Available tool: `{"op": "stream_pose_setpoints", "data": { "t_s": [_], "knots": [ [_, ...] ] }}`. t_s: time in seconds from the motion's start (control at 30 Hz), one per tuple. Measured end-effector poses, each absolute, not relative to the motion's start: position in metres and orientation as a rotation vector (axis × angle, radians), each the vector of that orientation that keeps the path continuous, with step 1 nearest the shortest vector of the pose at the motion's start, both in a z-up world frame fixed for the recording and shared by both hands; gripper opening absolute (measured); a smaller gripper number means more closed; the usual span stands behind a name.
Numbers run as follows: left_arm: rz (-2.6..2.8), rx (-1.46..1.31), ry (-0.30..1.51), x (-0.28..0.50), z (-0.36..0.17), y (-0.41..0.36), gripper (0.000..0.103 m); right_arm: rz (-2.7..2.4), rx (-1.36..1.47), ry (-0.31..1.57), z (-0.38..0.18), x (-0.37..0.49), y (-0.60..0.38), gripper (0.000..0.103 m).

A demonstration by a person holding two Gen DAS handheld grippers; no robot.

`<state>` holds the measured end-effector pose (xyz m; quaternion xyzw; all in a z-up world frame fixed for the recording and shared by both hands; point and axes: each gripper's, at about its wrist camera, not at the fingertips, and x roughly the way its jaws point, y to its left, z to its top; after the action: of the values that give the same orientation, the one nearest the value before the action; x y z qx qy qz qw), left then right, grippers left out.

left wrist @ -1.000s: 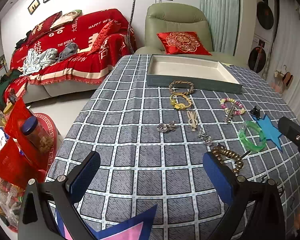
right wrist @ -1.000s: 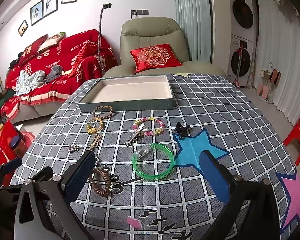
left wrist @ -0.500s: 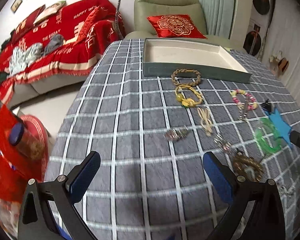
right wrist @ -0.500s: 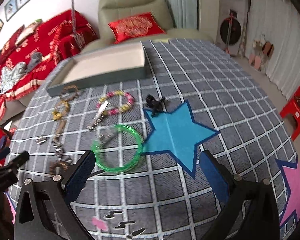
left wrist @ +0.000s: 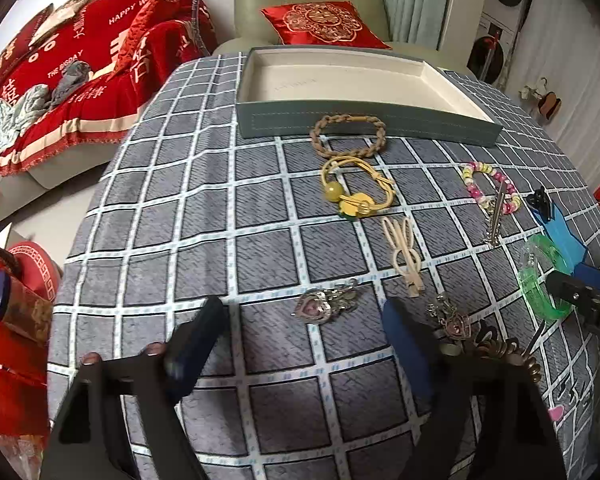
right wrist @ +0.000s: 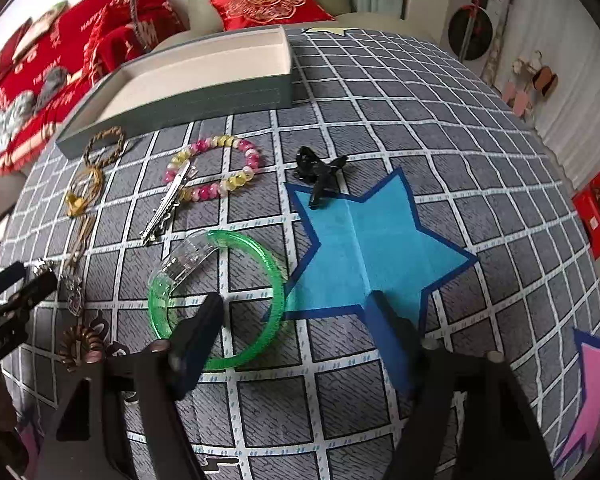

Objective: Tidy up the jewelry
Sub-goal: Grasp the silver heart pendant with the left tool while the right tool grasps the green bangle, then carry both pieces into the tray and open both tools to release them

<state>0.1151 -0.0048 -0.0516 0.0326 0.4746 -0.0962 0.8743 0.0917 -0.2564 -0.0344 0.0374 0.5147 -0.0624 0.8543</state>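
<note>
Jewelry lies scattered on a grey checked tablecloth in front of an empty grey-green tray (left wrist: 340,124) (right wrist: 204,96). My left gripper (left wrist: 304,320) is open, low over the cloth, with a silver heart charm (left wrist: 320,306) just ahead between its fingers. My right gripper (right wrist: 296,316) is open and empty, its left finger (right wrist: 198,328) over the near rim of a green bangle (right wrist: 216,300) (left wrist: 540,280). Also on the cloth: a braided bracelet (left wrist: 348,136), a yellow hair tie (left wrist: 354,192), a cream hair clip (left wrist: 404,256), a pink-yellow bead bracelet (right wrist: 216,168) and a silver clip (right wrist: 168,204).
A black claw clip (right wrist: 320,172) sits at the tip of a blue paper star (right wrist: 372,248). A second charm (left wrist: 452,320) and a brown coil bracelet (left wrist: 508,352) lie by my left gripper's right finger. A red sofa and a green armchair stand beyond the table.
Both grippers have moved forward and down toward the table. The left now nears the heart charm; the right now nears the green bangle. Both jaws have narrowed but stay open.
</note>
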Motion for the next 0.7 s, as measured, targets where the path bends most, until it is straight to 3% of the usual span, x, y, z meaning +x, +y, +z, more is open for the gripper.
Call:
{"op": "stream_pose_setpoints", "data": {
  "t_s": [0.03,0.07,0.17,0.2,0.23,0.27,0.7],
  "knots": [
    [-0.208,0.077,0.987,0.114,-0.051,-0.006,0.083,-0.131,0.057,1.083,-0.034,0.091,-0.254,0.060],
    [-0.223,0.081,0.978,0.113,-0.050,-0.008,0.074,-0.123,0.054,1.082,-0.033,0.090,-0.252,0.057],
    [-0.251,0.102,0.962,0.110,-0.047,-0.011,0.047,-0.115,0.047,1.081,-0.031,0.090,-0.251,0.031],
    [-0.257,0.100,0.965,0.110,-0.047,-0.011,0.047,-0.115,0.048,1.079,-0.031,0.089,-0.250,0.015],
    [-0.265,0.091,0.963,0.110,-0.046,-0.010,0.046,-0.109,0.054,1.080,-0.031,0.090,-0.250,0.010],
    [-0.275,0.076,0.964,0.110,-0.046,-0.008,0.032,-0.109,0.059,1.078,-0.031,0.090,-0.251,0.009],
    [-0.316,-0.030,0.922,0.108,-0.008,0.008,0.033,-0.014,0.198,1.013,0.000,0.090,-0.262,0.008]
  ]
}}
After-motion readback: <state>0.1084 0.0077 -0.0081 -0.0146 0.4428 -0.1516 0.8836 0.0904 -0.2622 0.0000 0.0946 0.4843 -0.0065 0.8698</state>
